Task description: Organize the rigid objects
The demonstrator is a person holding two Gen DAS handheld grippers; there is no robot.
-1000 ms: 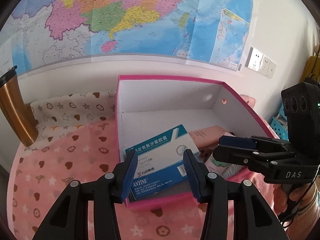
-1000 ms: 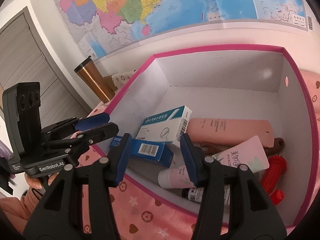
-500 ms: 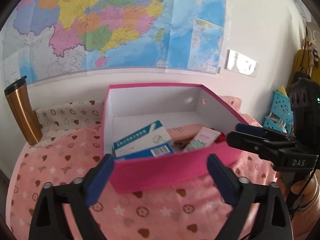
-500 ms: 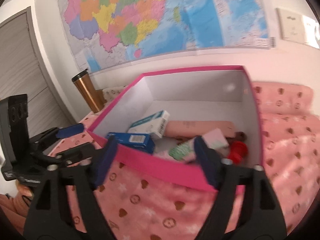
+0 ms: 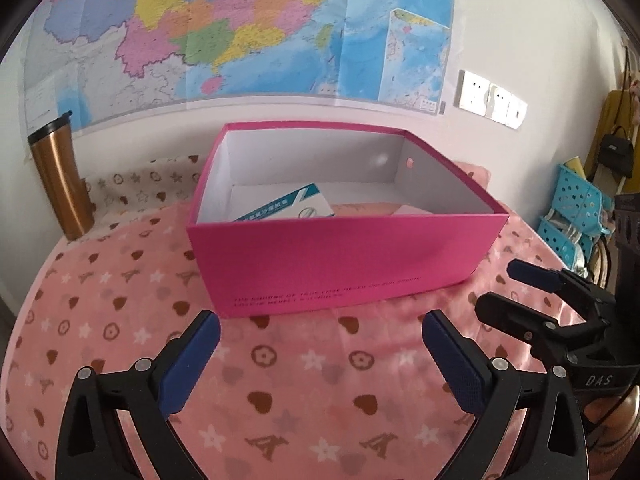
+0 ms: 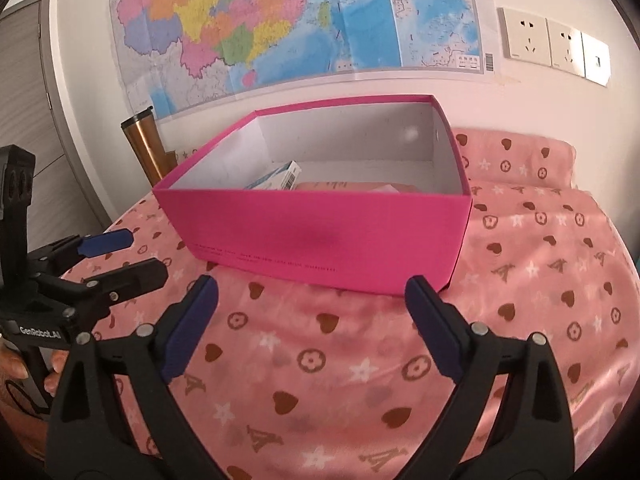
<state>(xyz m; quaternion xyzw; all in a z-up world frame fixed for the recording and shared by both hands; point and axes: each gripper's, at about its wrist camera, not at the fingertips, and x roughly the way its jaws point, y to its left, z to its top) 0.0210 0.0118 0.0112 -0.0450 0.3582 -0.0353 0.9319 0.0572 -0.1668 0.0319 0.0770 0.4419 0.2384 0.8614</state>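
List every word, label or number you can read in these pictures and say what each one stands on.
"DAS": on the right gripper.
"GenRobot.AI": on the left gripper.
Dark line of print on the pink box: too small to read.
Medicine carton: blurred.
Wall map: too small.

Colourful wall map (image 5: 240, 28) taped w/ its lower edge above the bed. Copper tumbler (image 5: 60, 176) w/ black lid upright at far left by wall. Pink blanket (image 5: 300, 380) w/ hearts, stars. White sockets (image 6: 556, 42) right of map. Blue baskets (image 5: 576, 208) far right. Grey door (image 6: 24, 92) left.
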